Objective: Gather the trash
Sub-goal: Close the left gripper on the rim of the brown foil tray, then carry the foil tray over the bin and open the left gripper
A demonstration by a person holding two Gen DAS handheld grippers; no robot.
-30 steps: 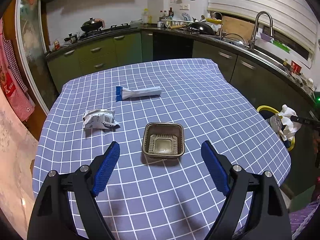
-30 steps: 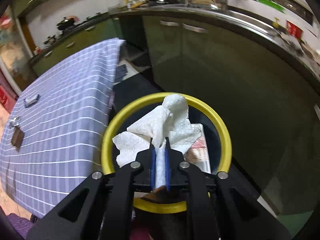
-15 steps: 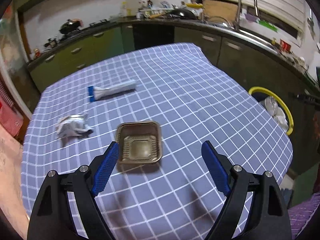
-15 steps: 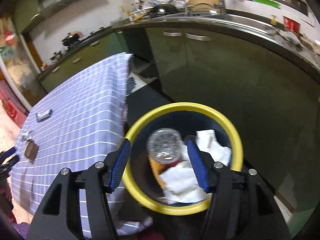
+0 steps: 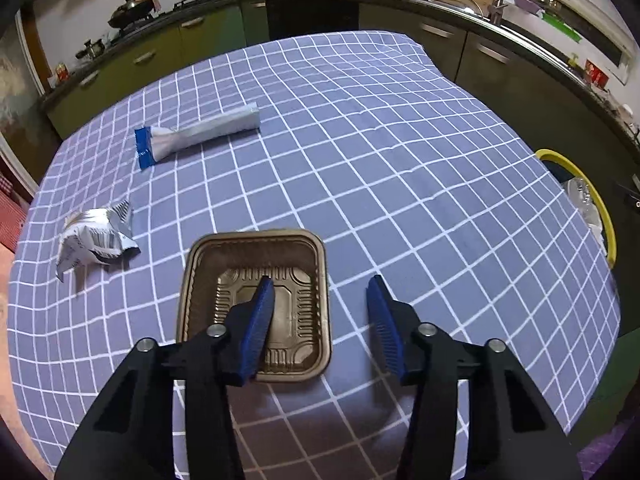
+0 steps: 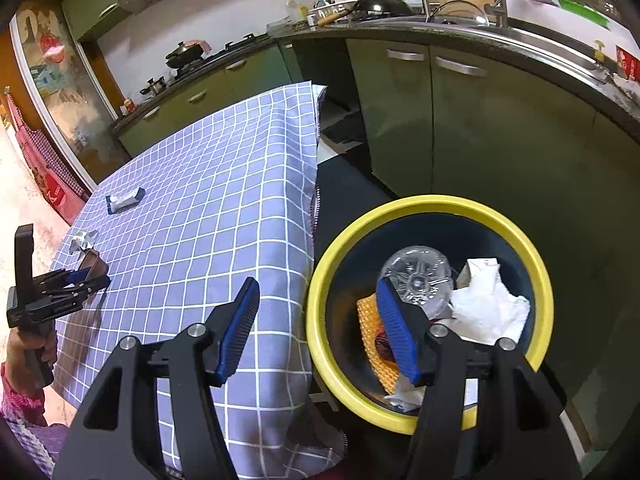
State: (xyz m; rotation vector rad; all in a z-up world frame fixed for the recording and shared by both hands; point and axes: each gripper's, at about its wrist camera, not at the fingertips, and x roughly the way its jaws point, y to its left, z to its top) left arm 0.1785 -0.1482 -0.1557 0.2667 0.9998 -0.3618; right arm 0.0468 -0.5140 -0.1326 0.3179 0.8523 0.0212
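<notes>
1. My left tongs (image 5: 320, 312) have just been closing; one finger is inside the brown plastic tray (image 5: 256, 304), the other outside its right wall, pads not yet pressing.
2. My right tongs (image 6: 316, 320) stand apart, empty, lower centre, beside the yellow-rimmed bin (image 6: 536, 256).
3. A crumpled foil wrapper (image 5: 96, 236) and a blue-ended wrapper (image 5: 200, 134) lie on the tabletop (image 5: 400, 160), left.
</notes>
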